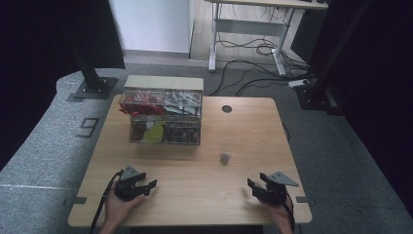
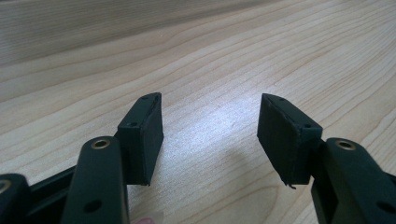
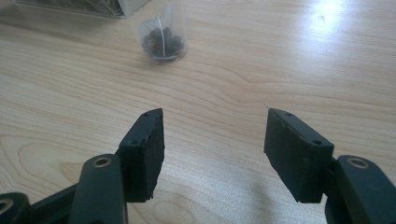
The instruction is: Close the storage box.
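Currently my left gripper (image 1: 146, 186) and right gripper (image 1: 254, 186) rest low over table (image 1: 195, 195), jaws spread wide, holding nothing. Small clear cup (image 1: 225, 157) with dark contents stands ahead of right gripper, near clear box (image 1: 164, 117); likely staged for pickup.

Showing pale wood grain across the table (image 1: 204, 175), smooth and faintly glossy where light is pooling. Looking matt black and plastic on the left gripper (image 2: 210, 135) and the right gripper (image 3: 214, 154), pads (image 3: 148, 154) appearing rubbery with slightly ragged edges. Reading as clear glossy plastic on the small cup (image 3: 162, 35) and the compartment box (image 1: 164, 117). Lying dull and felt-like, the grey floor covering (image 1: 44, 146).
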